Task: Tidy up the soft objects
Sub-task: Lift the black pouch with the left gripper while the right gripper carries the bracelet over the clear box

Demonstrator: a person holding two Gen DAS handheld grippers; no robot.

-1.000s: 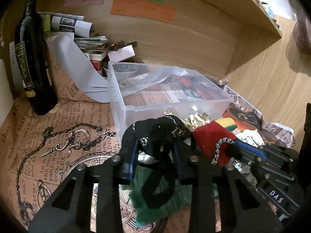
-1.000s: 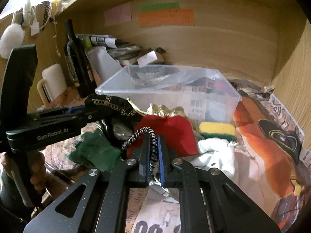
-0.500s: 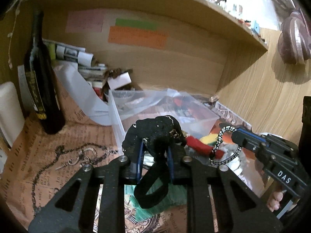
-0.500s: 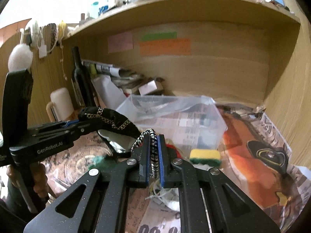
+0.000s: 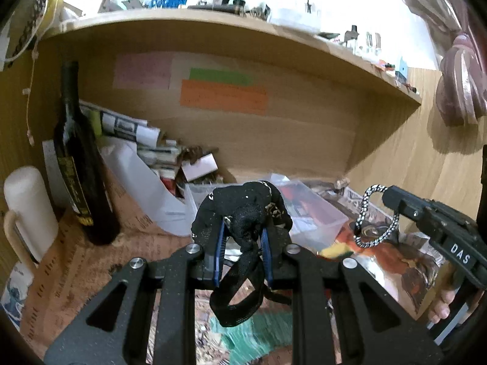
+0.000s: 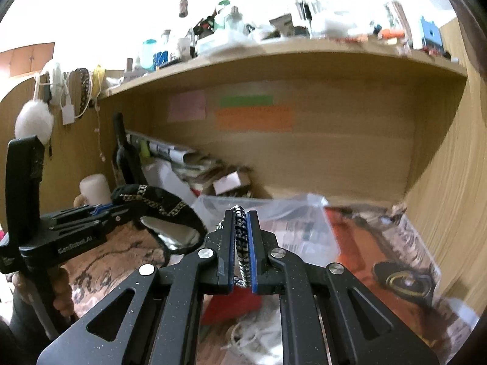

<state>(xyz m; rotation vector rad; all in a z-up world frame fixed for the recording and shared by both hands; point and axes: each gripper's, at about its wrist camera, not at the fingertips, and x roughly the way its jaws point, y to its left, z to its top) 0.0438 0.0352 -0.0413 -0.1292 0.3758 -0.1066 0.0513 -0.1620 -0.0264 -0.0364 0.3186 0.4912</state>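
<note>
Both grippers have risen off the cluttered surface (image 5: 76, 261) since a second ago, each carrying its catch up and clear of the pile. The left gripper (image 5: 242, 243) has its jaws narrowed onto a black cloth pouch (image 5: 243, 210), whose strap loop hangs down between the fingers. The right gripper (image 6: 241, 240) has its jaws pressed together on a black-and-white braided cord loop (image 6: 240, 234), which in the left view dangles at 3 o'clock from the pouch. The lift suggests the two soft items are now free to be carried, probably to the clear plastic box (image 5: 316, 213) that sits just beyond the pouch at 12 o'clock.

Left behind below are a green cloth (image 5: 255, 334), a red cloth (image 6: 231, 304) and white stringy fabric (image 6: 255, 337). At 9 o'clock stand a dark wine bottle (image 5: 79, 164) and a white mug (image 5: 27, 210); a stack of papers (image 5: 146, 140) leans behind the box. The low shelf (image 5: 213, 27) overhead limits how high either gripper can go, and the two stand close enough to tangle strap and cord.
</note>
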